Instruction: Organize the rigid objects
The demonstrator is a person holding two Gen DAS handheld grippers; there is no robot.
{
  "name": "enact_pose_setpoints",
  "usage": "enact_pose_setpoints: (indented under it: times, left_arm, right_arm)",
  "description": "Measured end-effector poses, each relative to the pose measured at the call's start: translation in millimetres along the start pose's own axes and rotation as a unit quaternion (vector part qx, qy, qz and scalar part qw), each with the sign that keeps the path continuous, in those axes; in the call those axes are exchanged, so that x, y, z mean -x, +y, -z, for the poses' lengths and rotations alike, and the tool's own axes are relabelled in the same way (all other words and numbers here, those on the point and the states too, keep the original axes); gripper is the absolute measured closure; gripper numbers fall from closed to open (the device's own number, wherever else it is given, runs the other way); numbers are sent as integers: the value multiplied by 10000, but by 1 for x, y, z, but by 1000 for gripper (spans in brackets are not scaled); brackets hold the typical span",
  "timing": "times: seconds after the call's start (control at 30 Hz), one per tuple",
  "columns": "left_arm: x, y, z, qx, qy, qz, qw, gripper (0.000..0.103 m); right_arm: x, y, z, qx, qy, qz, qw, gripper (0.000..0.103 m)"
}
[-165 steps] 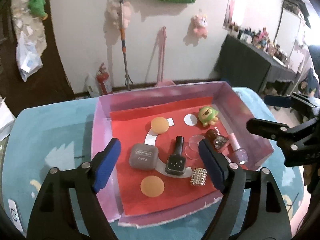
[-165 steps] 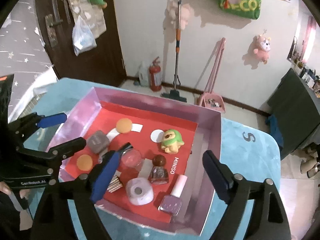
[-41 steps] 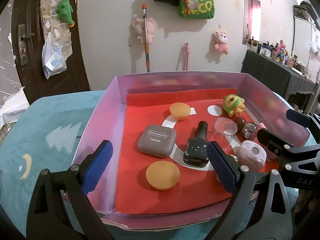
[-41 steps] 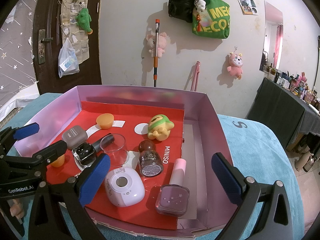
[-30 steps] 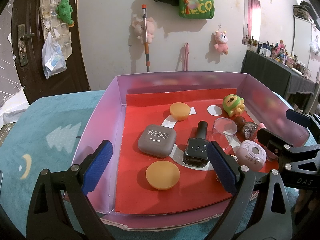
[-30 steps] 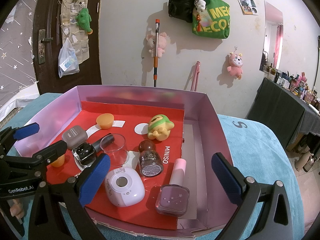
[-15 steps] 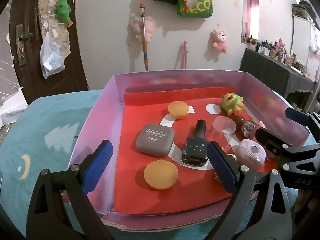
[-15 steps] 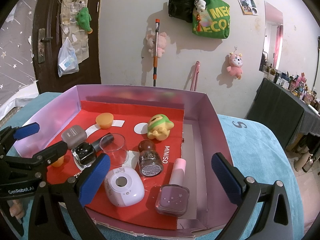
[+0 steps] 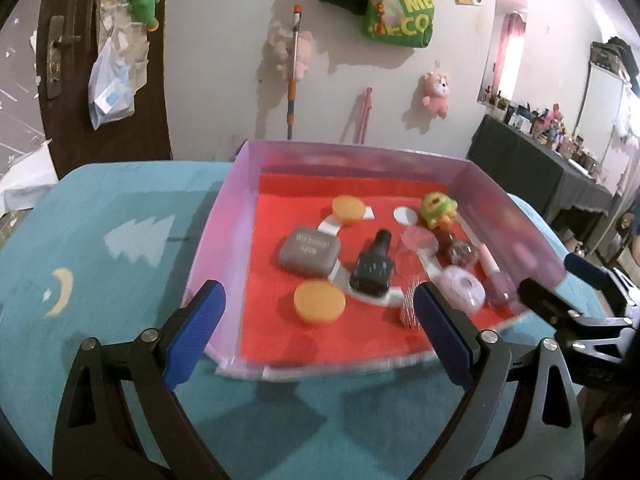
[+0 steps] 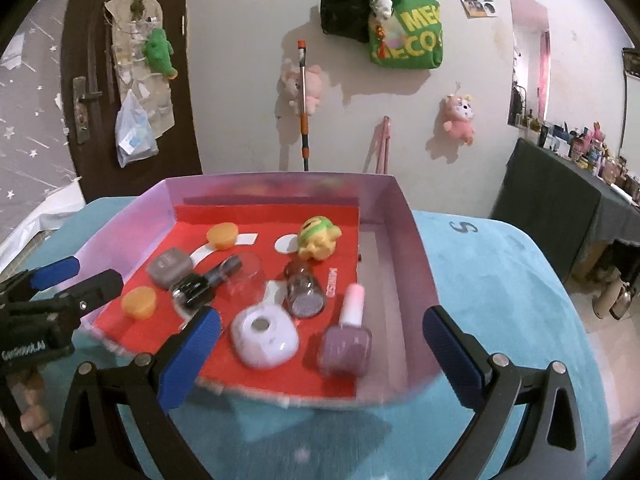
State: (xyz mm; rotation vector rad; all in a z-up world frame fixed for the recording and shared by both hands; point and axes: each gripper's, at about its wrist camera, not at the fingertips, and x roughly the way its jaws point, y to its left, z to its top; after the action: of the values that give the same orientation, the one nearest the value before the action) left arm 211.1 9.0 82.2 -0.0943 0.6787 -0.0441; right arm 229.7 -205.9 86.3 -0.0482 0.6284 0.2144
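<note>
In the left wrist view, the left gripper (image 9: 316, 326) is hanging at the bottom of the frame with its blue-padded fingers (image 9: 196, 330) standing wide apart and holding nothing. The pink box (image 9: 218, 240) is sitting in the centre on the teal cloth (image 9: 100, 288), its red liner carrying the small objects. The grey compact (image 9: 309, 249) is lying left of centre; its lid lettering is too blurred to read. The black nail polish bottle (image 9: 372, 266) is lying just right of it, and two orange discs (image 9: 319, 301) are sitting one near the front and one farther back. The green bag (image 9: 400, 20) at the upper middle is showing "ME" above "ECO". Open cloth is stretching across the left and bottom of the frame, and the box's front edge is lying just beyond the fingertips. The right gripper (image 9: 560, 288) is reaching in at the right edge.

In the right wrist view, the right gripper (image 10: 318, 340) is sitting at the bottom, fingers spread wide and empty. Between them the white round case (image 10: 264, 336) and the lilac nail polish bottle (image 10: 346, 340) are lying near the box's front edge. The green and yellow toy (image 10: 318, 236) is sitting farther back. Red print on the liner beside the glitter jar (image 10: 304, 290) is unreadable. A bare strip is running along the box's right wall (image 10: 404, 248). The cloth at the right is showing an "S" (image 10: 464, 227). The left gripper at the left edge is carrying blurred white lettering
</note>
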Motion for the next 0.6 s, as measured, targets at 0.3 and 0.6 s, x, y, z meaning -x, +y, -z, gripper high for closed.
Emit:
enact_pose_setpoints:
  times: [0.3, 0.6]
  left_arm:
    - [34, -9, 46, -150, 630, -156, 9978, 7]
    - [25, -21, 84, -352, 1133, -432, 9920, 7]
  right_arm:
    - [51, 10, 36, 67, 451, -82, 9989, 0]
    - [39, 3, 85, -215, 1368, -39, 9904, 0]
